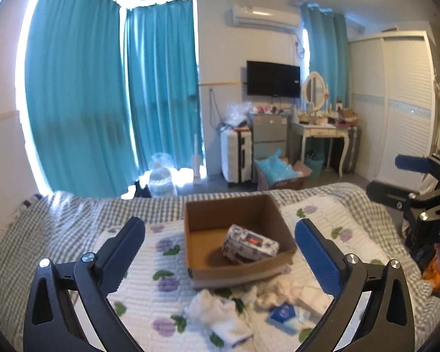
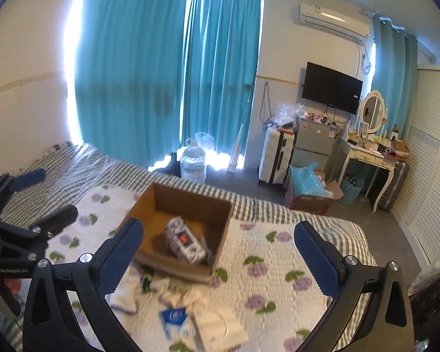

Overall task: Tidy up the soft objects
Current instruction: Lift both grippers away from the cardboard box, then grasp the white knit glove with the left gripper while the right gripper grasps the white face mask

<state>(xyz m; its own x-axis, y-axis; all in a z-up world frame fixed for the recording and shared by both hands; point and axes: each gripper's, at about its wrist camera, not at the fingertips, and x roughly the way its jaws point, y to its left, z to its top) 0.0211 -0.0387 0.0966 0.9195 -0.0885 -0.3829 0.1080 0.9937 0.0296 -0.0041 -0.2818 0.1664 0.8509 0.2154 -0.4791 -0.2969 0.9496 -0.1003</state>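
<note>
I have both claws spread wide and empty: nothing sits between the pads of the left gripper (image 1: 220, 252) or the right gripper (image 2: 218, 249).

The things to sort lie on the flowered quilt (image 1: 161, 252), in a loose heap just in front of the cardboard box (image 1: 196, 228). I count a crumpled white cloth (image 1: 220, 316), a second pale bundle (image 1: 275, 293) beside it, a small blue-and-white packet (image 1: 281, 315) and a flat white pouch (image 2: 220, 328). 1 patterned soft pack (image 1: 249, 245) already rests inside the box, tilted against its near wall.

I judge all of this light and limp. The cloths will sag and trail if pinched at an edge, so I would bite into the thick middle of a bunch, where folds stack up and give the pads something to squeeze. The packet looks slick, probably film-wrapped; I would take it across its narrow sides, not by a corner. Nothing here seems fragile, so a firm close is safe. The box is open-topped and light and may slide on the quilt if bumped.

Both hands hover above the heap, well clear of it, aimed forward and moderately downward toward the box. The left sits to the left, the right opposite, each visible at the edge of the other's view.
</note>
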